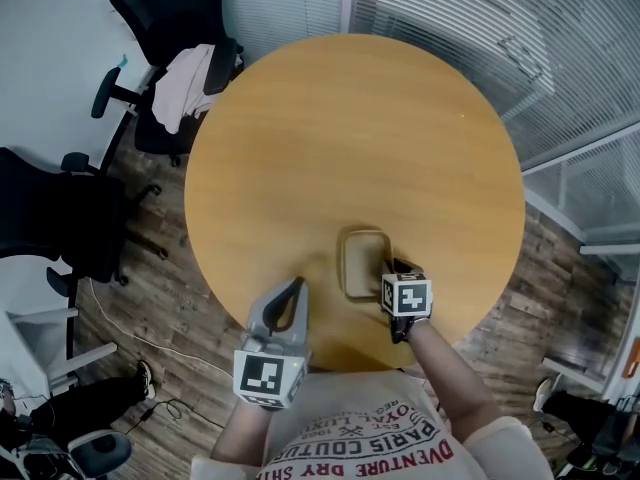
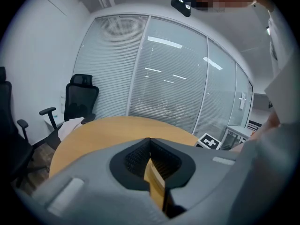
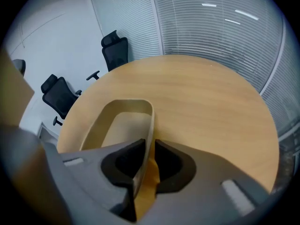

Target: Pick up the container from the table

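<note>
A person at a round, light-wood table (image 1: 350,128) reaches for a shallow tan container with rounded corners (image 1: 348,264), which sits on the tabletop close to the edge nearest the person. The right gripper (image 3: 148,145) points steeply down with its jaws slightly apart on either side of the container's right-hand wall (image 3: 151,121), not visibly squeezing it. The left gripper (image 1: 298,285) hovers just left of the container, its jaws closed tip to tip and empty. Black office chairs (image 1: 165,8) stand beyond the table.
</note>
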The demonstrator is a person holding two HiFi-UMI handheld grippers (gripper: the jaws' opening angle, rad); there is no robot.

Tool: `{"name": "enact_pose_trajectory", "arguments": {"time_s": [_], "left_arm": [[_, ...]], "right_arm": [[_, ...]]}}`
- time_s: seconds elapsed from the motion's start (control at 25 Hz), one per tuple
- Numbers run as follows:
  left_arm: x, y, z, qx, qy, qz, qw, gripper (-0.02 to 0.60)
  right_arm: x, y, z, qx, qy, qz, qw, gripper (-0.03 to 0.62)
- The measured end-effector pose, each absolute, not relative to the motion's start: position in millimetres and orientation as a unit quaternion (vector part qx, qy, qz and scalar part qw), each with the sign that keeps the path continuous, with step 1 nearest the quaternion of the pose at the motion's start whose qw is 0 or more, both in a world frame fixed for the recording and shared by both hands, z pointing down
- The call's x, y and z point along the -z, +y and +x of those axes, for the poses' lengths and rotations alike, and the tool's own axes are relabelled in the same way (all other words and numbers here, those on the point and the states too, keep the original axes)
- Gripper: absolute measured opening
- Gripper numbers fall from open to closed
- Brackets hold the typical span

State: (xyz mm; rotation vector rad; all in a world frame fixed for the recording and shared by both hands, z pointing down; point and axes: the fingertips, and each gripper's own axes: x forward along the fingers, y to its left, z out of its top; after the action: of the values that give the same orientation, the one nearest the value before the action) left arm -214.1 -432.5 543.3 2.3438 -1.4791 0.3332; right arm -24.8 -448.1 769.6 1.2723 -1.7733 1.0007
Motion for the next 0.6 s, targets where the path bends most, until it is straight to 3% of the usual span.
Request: {"name": "enact_pose_trajectory", "arguments": {"time_s": [0.6], "left_arm": [[-531.8,-429.9,-230.5,-0.121,-0.545,0.813,0.166,0.006]], "right_arm": [[-747.2,-459.5,-25.2,-0.387,-0.69,0.51,0.337,0.006]]}}
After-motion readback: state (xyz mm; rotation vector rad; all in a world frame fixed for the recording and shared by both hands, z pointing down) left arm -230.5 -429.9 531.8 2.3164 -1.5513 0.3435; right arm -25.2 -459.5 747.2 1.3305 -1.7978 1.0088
